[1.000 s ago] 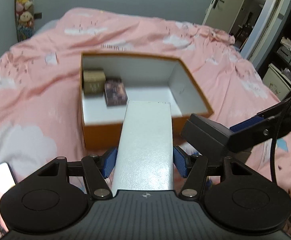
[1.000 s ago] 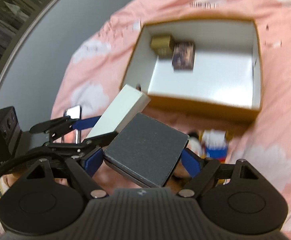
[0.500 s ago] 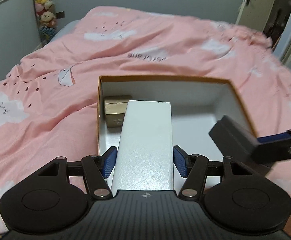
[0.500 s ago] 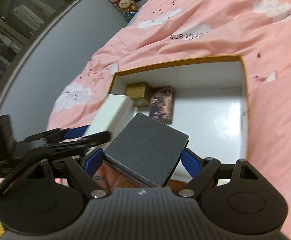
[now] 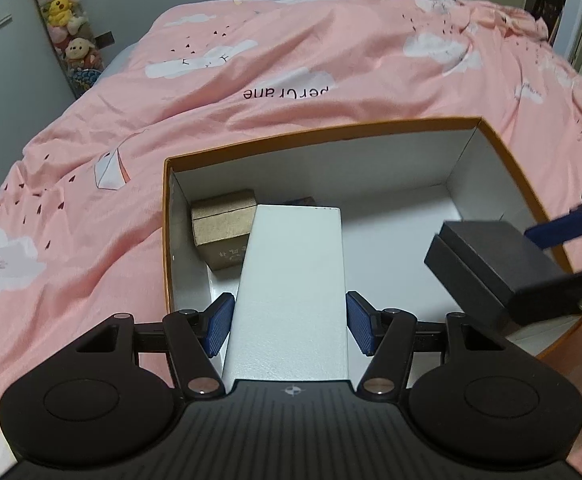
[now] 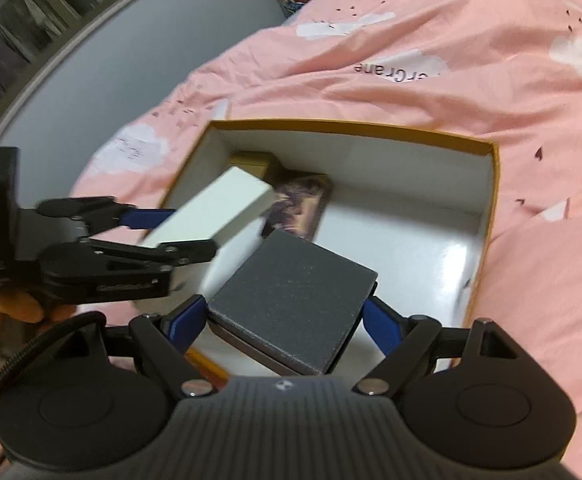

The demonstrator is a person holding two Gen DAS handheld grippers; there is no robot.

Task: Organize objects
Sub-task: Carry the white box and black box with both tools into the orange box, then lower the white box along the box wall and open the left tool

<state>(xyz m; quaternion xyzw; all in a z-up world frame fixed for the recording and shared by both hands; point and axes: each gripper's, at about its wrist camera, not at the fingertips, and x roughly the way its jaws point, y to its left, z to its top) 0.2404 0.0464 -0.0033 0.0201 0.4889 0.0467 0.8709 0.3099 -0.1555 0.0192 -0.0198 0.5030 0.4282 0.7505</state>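
Two grippers hang over one big bed [image 5: 251,92] with a pink cloud blanket, the biggest thing here and a soft place for the sorting. On the blanket sits the orange box [image 5: 331,130] with white walls, open at the top so things can go in from above. It looks like the home for all the small things, so the job seems partly done. The left gripper [image 5: 289,326] squeezes the long white box [image 5: 295,292] by its two long sides, and the white box points down into the left part of the orange box. The right gripper [image 6: 287,320] pinches the flat black box [image 6: 295,292] by its sides and holds it tilted over the right part, where the floor is bare. I think each one picks its own side so they do not bump. Smaller things lie at the far left of the floor: a gold box [image 5: 225,226] in the corner and a dark picture box [image 6: 299,208] beside it, packed close, likely to save room.
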